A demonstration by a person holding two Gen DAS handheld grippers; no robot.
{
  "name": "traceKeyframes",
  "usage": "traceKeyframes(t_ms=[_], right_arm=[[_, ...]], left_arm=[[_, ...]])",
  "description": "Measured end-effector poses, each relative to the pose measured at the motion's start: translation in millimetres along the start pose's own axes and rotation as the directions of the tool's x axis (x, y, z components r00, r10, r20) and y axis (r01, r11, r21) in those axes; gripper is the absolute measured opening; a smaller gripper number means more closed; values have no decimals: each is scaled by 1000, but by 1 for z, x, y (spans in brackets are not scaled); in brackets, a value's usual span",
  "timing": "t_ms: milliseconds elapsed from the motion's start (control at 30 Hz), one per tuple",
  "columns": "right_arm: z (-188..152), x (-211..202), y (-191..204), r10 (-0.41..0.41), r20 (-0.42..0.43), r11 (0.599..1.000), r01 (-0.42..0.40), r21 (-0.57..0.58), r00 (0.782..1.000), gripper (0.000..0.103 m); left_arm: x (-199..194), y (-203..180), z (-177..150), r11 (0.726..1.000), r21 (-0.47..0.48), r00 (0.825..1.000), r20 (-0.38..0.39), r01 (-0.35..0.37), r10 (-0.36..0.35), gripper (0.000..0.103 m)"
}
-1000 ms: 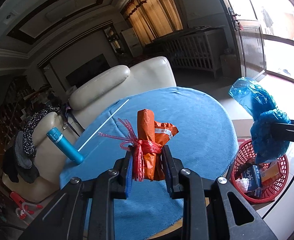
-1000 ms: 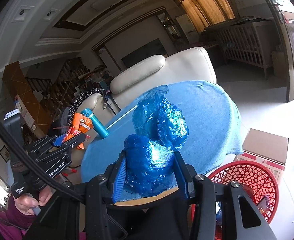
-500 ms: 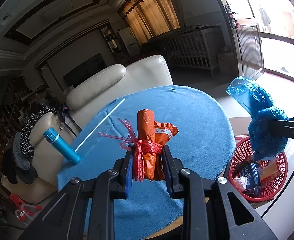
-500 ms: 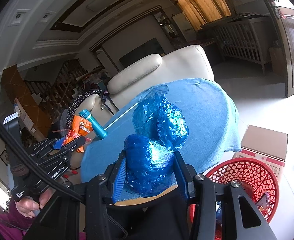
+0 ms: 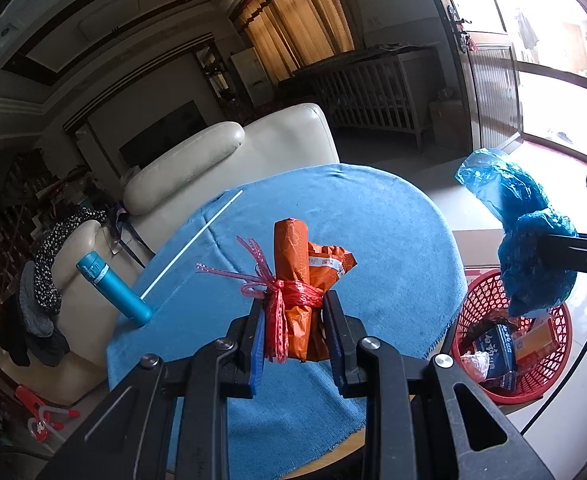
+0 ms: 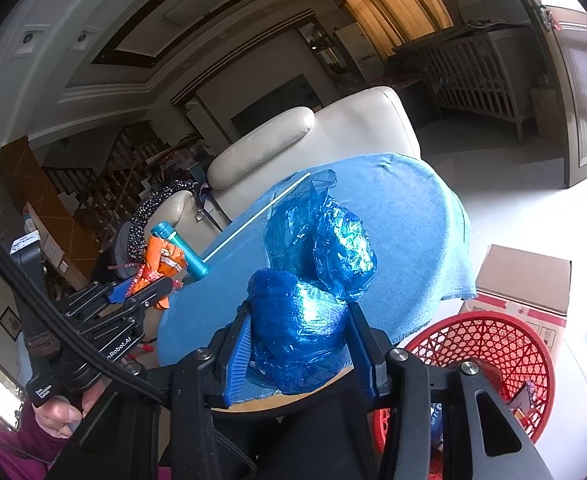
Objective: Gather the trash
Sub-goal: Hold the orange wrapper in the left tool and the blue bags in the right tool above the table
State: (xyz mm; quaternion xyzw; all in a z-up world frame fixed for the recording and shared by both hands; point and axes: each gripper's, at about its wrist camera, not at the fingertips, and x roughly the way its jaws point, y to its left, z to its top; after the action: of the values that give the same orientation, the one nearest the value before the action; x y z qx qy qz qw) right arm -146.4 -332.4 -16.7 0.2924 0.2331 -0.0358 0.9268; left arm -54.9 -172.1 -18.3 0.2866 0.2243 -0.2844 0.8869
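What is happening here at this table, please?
A person is collecting trash with two hand-held grippers. The left gripper is shut on a rolled orange plastic wrapper tied with red ribbon. The right gripper is shut on a crumpled blue plastic bag. Both are held above the round table with a blue cloth. A red mesh basket on the floor beside it already holds some packaging.

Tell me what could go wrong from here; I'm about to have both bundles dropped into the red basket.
1. The blue plastic bag bulges loosely past the right gripper; it might snag or slip early.
2. The left gripper holds the orange wrapper bundle over the blue tablecloth, away from the red basket; released here, it misses.
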Motion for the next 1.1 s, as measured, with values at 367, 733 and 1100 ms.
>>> traceKeyframes(t_ms=[367, 733, 1100], right_arm=[[-2, 2, 4, -13, 5, 1000, 13, -3, 1000, 47], [-2, 10, 12, -12, -7, 1000, 12, -24, 1000, 47], [-4, 16, 12, -2, -13, 999, 1, -41, 1000, 47]], left_arm=[[0, 2, -1, 1000, -3, 1000, 9, 7, -7, 28], [-3, 10, -4, 999, -38, 1000, 10, 11, -11, 28], [-9, 28, -8, 995, -101, 1000, 11, -7, 9, 28]])
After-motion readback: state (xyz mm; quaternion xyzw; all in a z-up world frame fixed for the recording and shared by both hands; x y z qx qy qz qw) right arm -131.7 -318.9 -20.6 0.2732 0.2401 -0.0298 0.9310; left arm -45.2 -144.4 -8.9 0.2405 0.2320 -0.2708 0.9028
